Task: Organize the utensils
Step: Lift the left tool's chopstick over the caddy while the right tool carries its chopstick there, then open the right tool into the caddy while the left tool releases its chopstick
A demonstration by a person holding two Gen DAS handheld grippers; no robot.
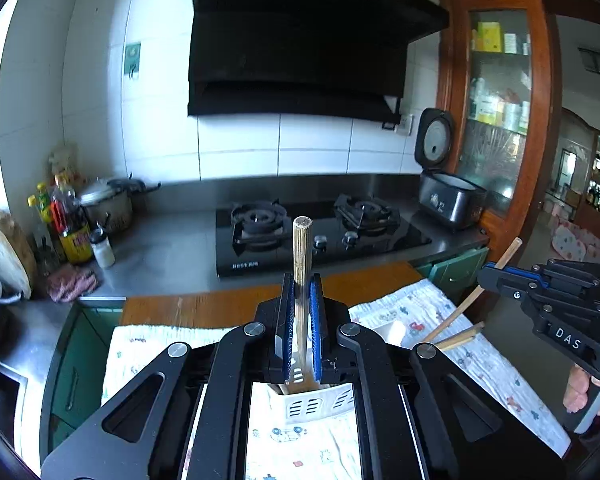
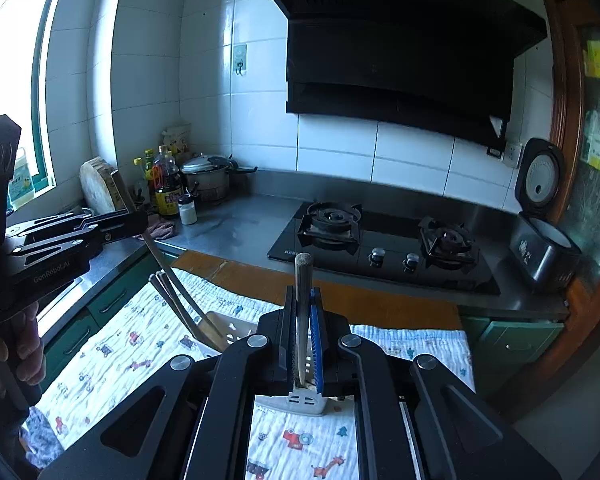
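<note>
Left tongs (image 1: 300, 320) clamp spatula (image 1: 302, 248); right tongs (image 2: 303, 332) clamp chopstick (image 2: 302, 280)

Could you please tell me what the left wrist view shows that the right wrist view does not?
Only the left wrist view shows the right tongs gripping a chopstick, and the doorway into another room. Only the right wrist view shows the window and the left tongs. Both show the white utensil holder, gas stove, range hood and open rice cooker.

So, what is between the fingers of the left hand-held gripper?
A wooden-handled utensil, standing upright above the white holder, in the left wrist view.
</note>
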